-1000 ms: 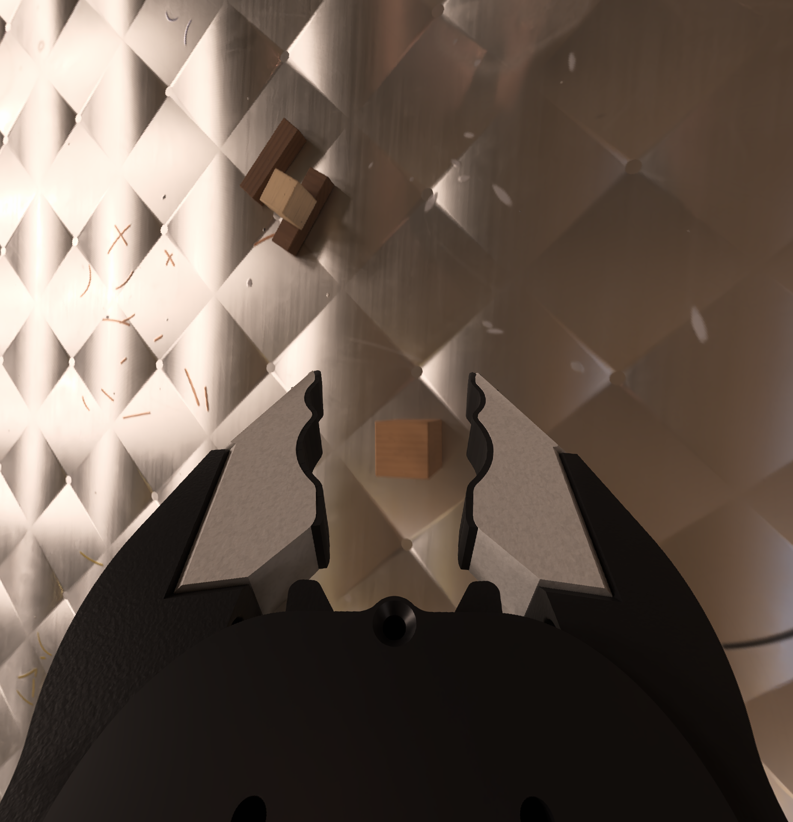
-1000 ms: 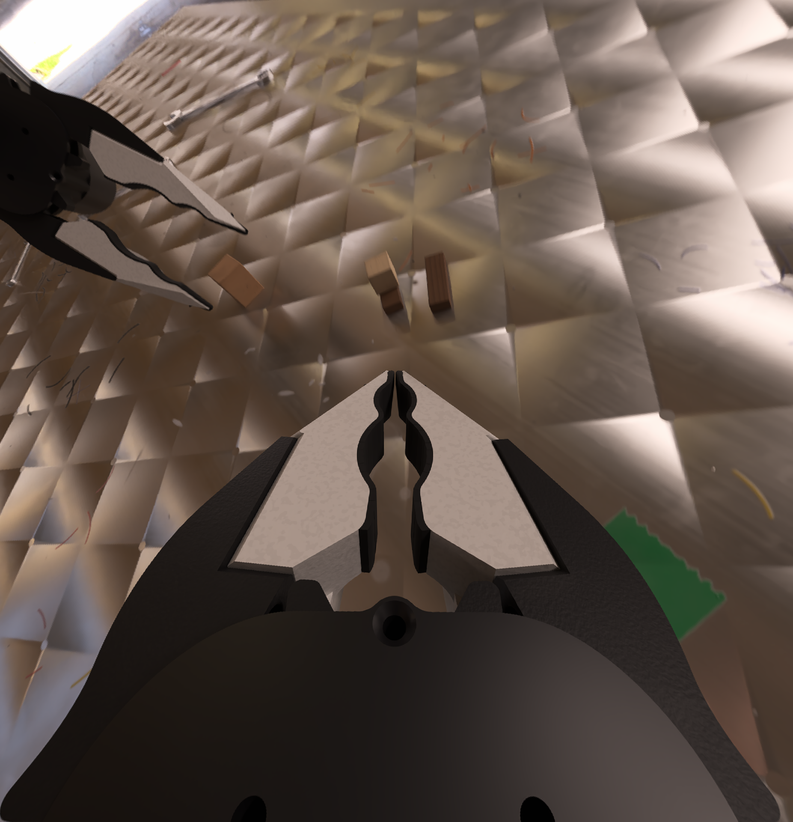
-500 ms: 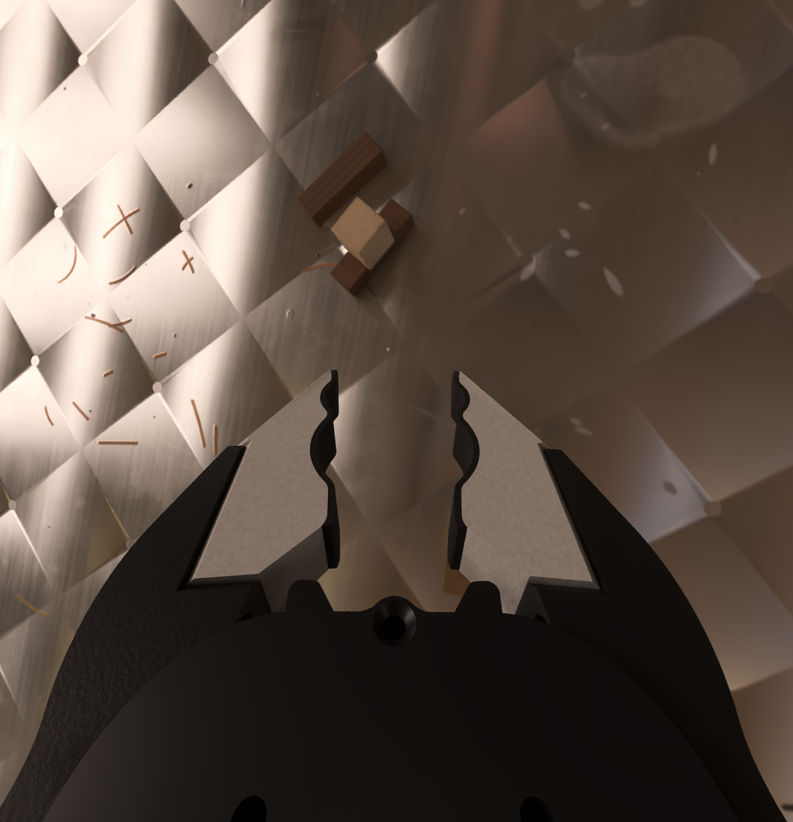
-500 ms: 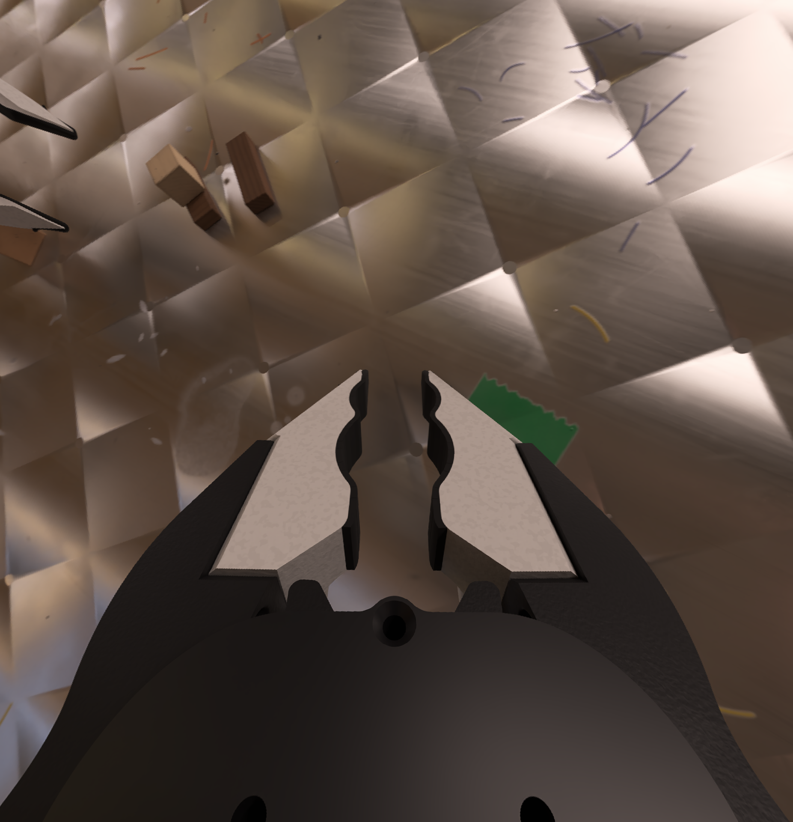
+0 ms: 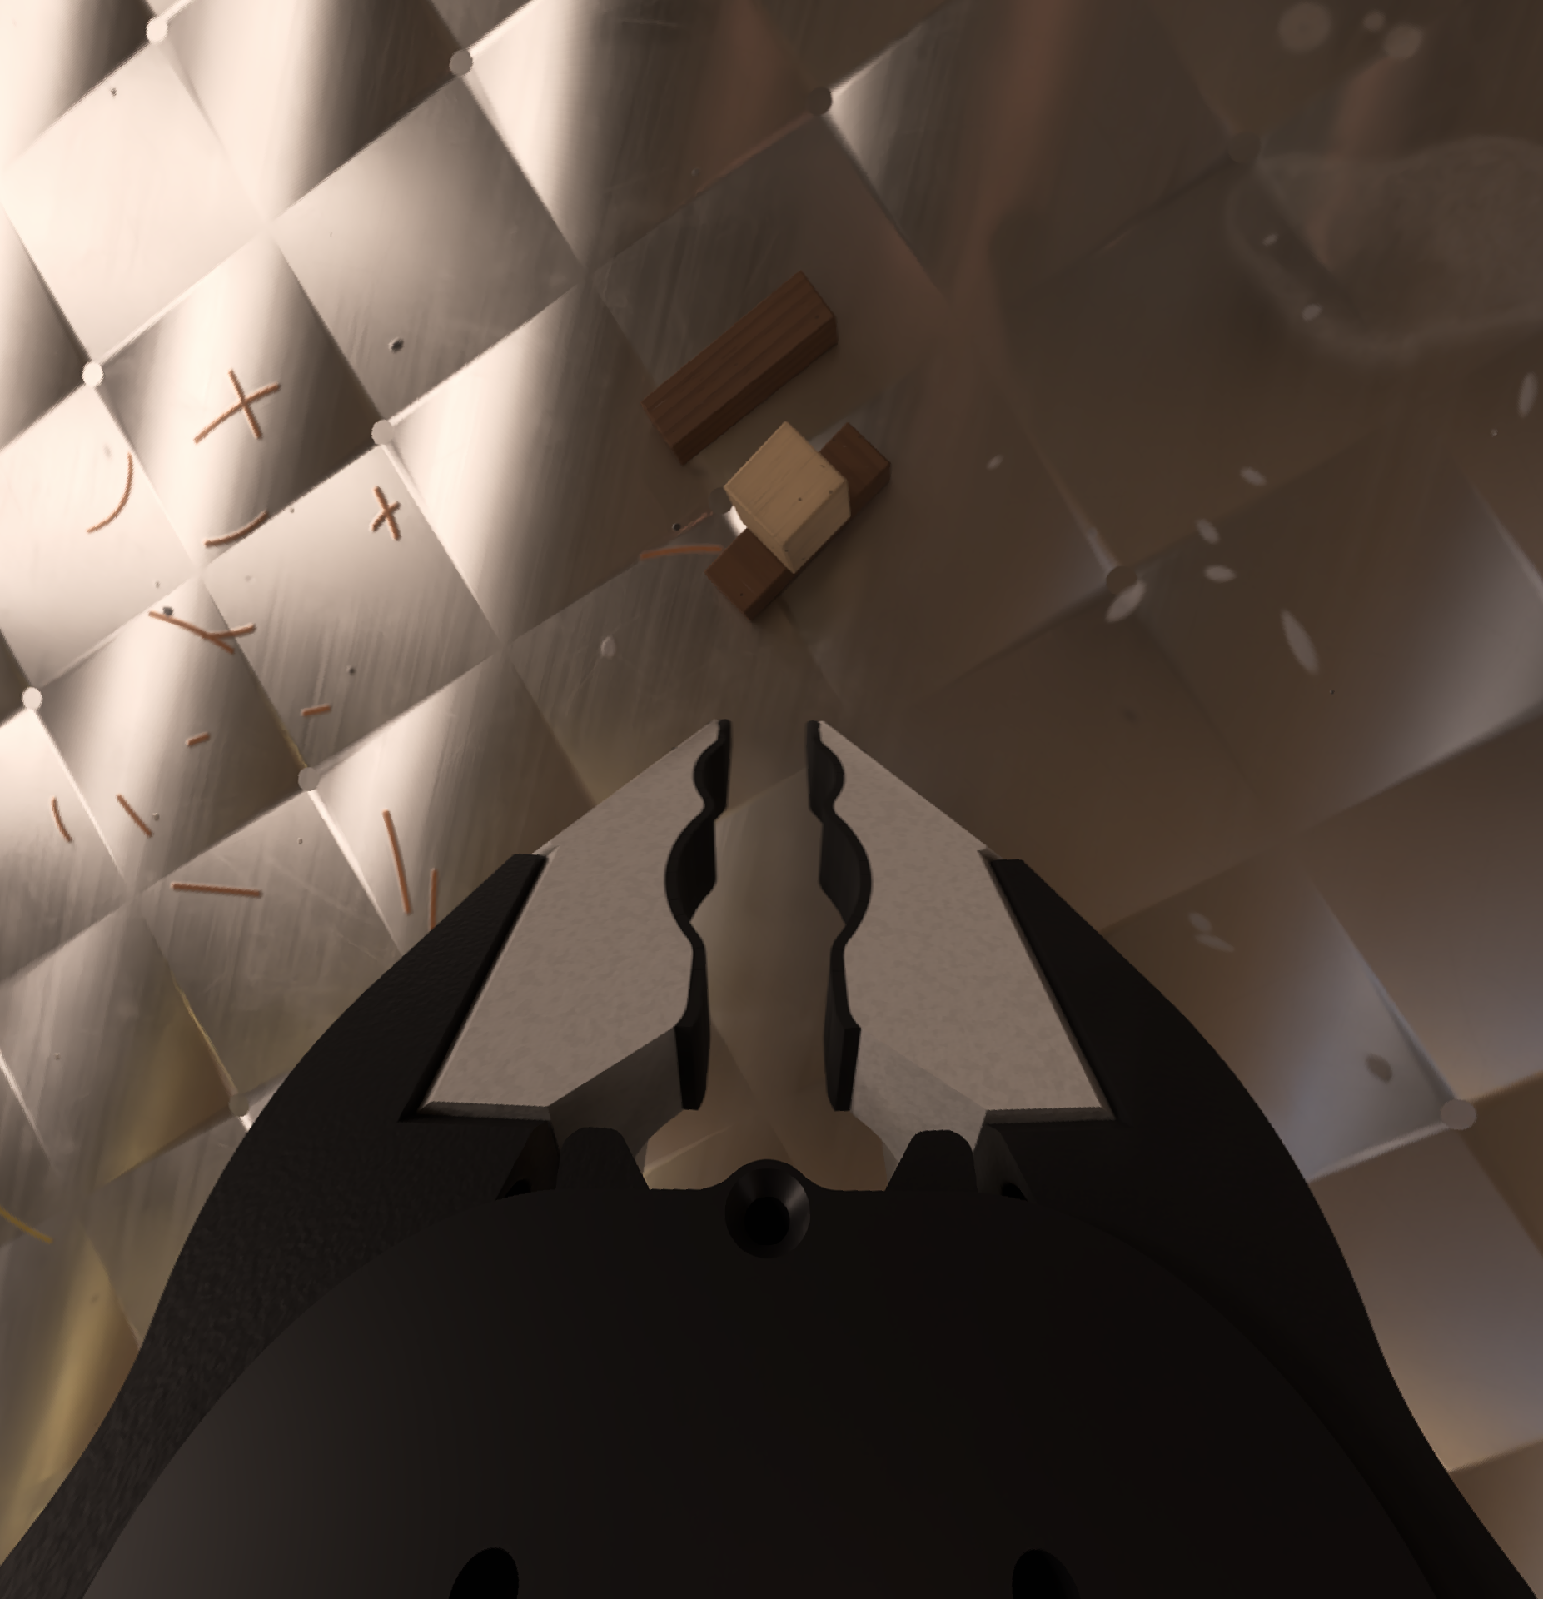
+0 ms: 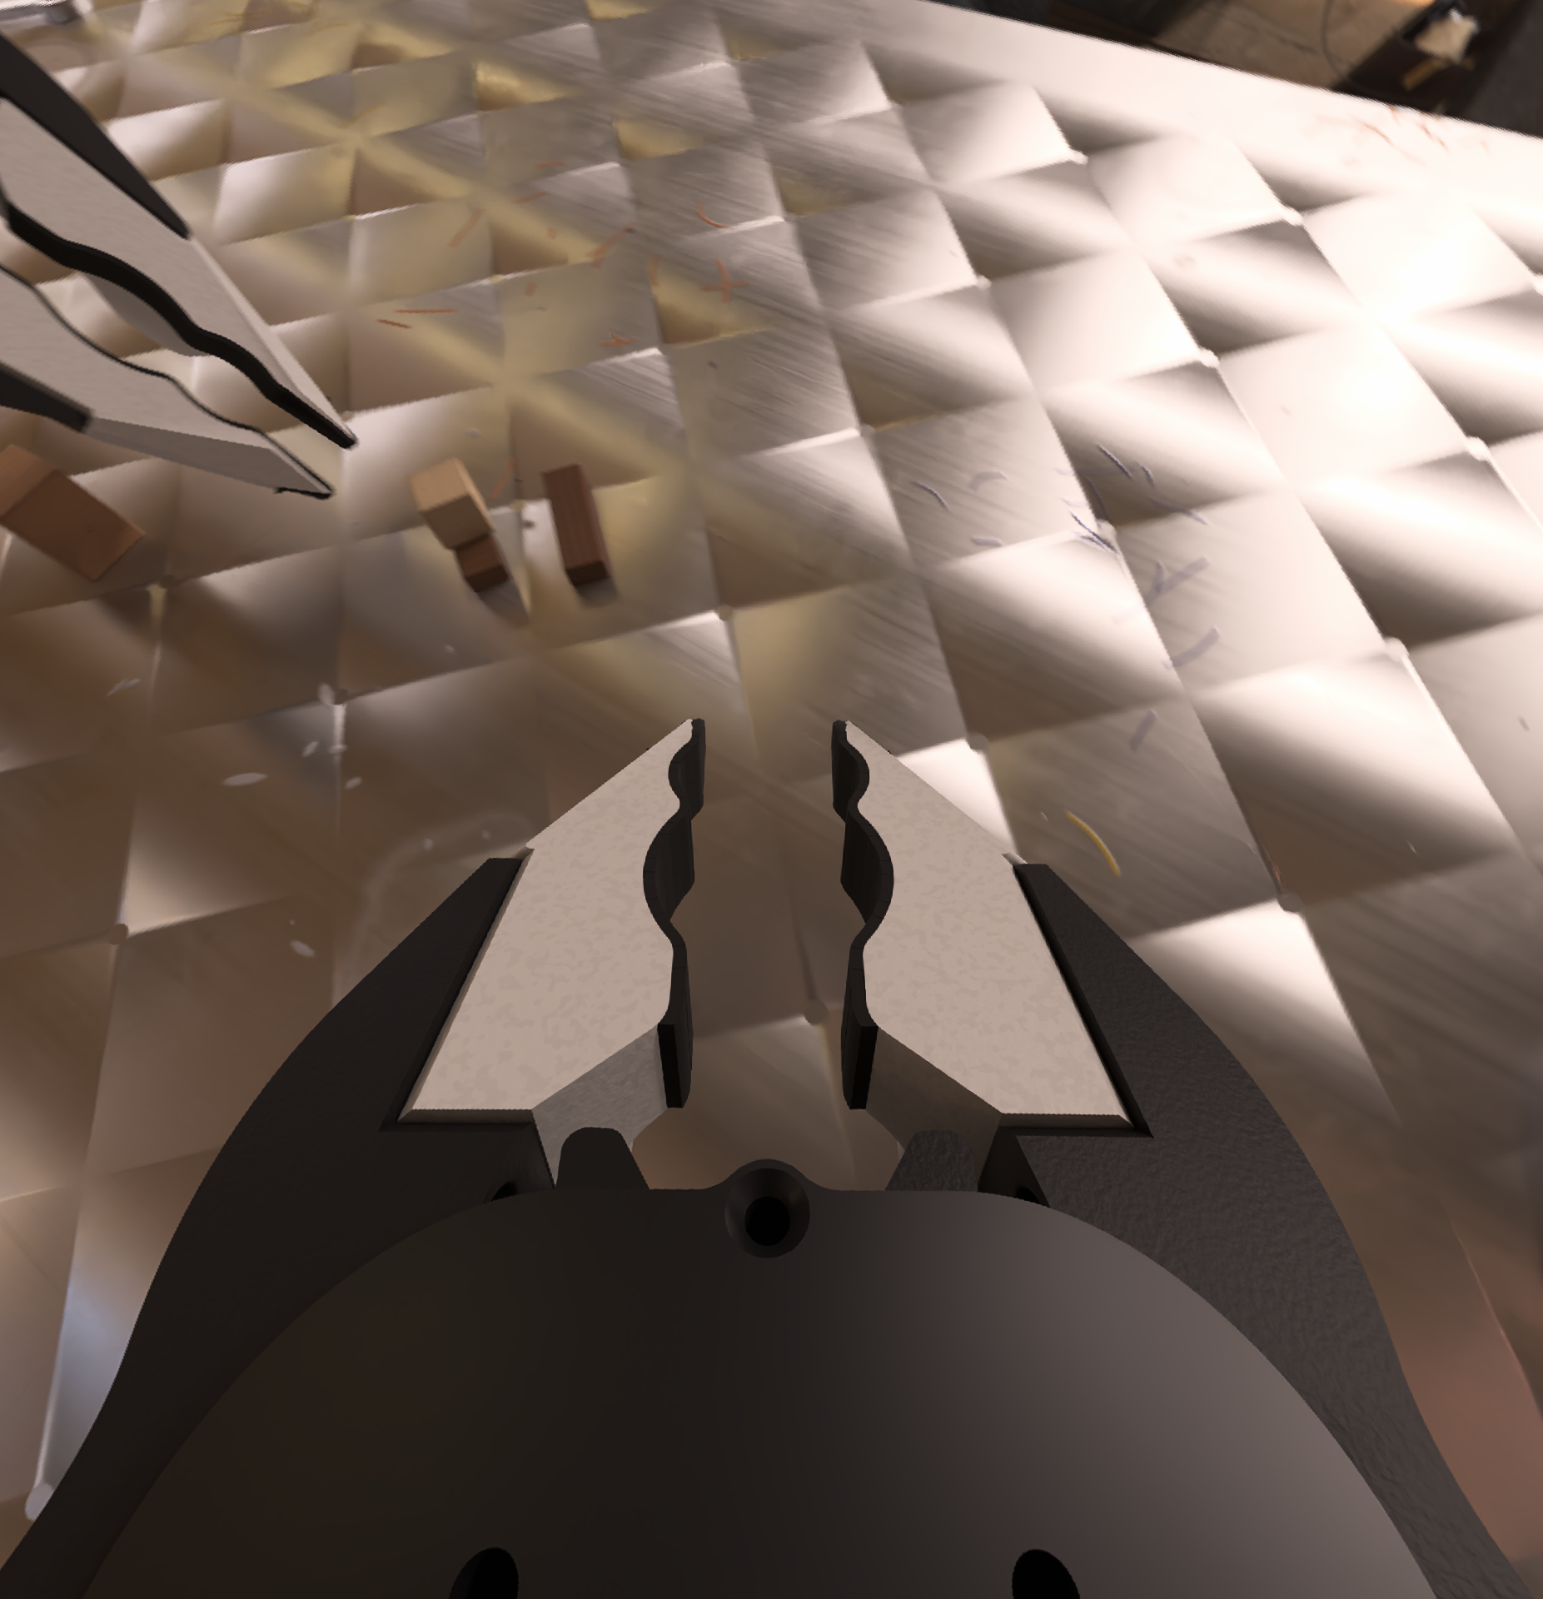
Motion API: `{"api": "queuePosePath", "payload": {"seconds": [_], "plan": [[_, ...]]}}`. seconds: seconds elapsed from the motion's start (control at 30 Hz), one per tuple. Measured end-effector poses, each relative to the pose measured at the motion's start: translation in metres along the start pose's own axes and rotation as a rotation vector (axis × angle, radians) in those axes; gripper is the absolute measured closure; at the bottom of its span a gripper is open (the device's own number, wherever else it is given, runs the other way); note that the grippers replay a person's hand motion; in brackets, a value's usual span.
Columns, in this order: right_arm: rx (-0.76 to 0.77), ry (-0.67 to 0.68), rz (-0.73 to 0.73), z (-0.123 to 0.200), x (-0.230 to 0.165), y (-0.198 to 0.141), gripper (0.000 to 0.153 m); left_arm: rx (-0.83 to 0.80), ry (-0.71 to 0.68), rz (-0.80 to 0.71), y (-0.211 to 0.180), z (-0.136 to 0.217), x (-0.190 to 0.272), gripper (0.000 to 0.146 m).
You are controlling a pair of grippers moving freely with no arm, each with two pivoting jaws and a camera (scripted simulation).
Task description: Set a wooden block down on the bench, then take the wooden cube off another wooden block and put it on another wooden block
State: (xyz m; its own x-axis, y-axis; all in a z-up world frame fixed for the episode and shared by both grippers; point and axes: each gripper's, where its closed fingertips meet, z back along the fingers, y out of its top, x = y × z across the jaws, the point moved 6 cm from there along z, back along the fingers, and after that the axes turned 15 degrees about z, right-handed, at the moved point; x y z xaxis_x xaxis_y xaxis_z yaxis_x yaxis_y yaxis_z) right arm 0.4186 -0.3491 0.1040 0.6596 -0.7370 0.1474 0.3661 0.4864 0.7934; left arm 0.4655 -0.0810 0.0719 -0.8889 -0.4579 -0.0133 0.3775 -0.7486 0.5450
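A pale wooden cube (image 5: 789, 502) sits on a short dark wooden block (image 5: 746, 584) on the metal bench (image 5: 318, 303). A longer dark block (image 5: 742, 376) lies just beyond it. My left gripper (image 5: 768, 735) is open with a narrow gap, empty, a short way before the cube. In the right wrist view the cube (image 6: 452, 510), its dark block (image 6: 482, 562) and the other dark block (image 6: 577, 536) lie far left. A tan wooden block (image 6: 58, 519) rests on the bench under the left gripper (image 6: 335, 467). My right gripper (image 6: 768, 735) is open and empty.
Copper-coloured shavings (image 5: 231, 415) are scattered left of the blocks. Purple shavings (image 6: 1122, 519) and a yellow one (image 6: 1092, 839) lie to the right. The bench's far edge (image 6: 1269, 112) runs across the top right, with dark clutter beyond.
My left gripper has left the tan block on the bench, moved toward the cube and narrowed its jaws. My right gripper has gone from shut to open and swung its view.
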Motion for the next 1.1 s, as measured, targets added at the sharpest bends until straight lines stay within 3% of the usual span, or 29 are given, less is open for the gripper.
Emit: {"api": "queuePosePath", "payload": {"seconds": [0.07, 0.13, 0.3, 0.4, 0.5, 0.6, 0.67, 0.83, 1.1], "plan": [[0.003, 0.037, 0.052, -0.008, -0.013, 0.013, 0.124, 0.005, 0.021, -0.035, -0.002, 0.001, 0.004, 0.144], [-0.016, 0.081, 0.119, -0.021, -0.03, 0.027, 0.124, 0.016, 0.021, -0.047, -0.004, 0.003, 0.008, 0.146], [-0.086, 0.203, 0.308, -0.061, -0.076, 0.057, 0.118, 0.047, 0.026, -0.016, -0.012, 0.014, 0.005, 0.146], [-0.168, 0.258, 0.386, -0.093, -0.091, 0.063, 0.098, 0.049, 0.062, 0.012, -0.012, 0.015, 0.001, 0.146], [-0.213, 0.307, 0.379, -0.122, -0.094, 0.064, 0.091, 0.072, 0.057, 0.035, -0.008, 0.009, -0.002, 0.131], [-0.201, 0.331, 0.364, -0.133, -0.092, 0.068, 0.105, 0.043, 0.039, 0.054, -0.005, 0.001, -0.004, 0.118], [-0.182, 0.343, 0.354, -0.137, -0.089, 0.069, 0.133, 0.05, 0.037, 0.073, -0.003, -0.001, -0.009, 0.118], [-0.159, 0.36, 0.306, -0.136, -0.081, 0.066, 0.133, 0.09, 0.061, 0.089, 0.001, -0.002, -0.016, 0.145], [-0.176, 0.231, 0.272, -0.132, -0.059, 0.062, 0.133, 0.096, 0.198, 0.16, 0.002, -0.006, -0.033, 0.146]]}}
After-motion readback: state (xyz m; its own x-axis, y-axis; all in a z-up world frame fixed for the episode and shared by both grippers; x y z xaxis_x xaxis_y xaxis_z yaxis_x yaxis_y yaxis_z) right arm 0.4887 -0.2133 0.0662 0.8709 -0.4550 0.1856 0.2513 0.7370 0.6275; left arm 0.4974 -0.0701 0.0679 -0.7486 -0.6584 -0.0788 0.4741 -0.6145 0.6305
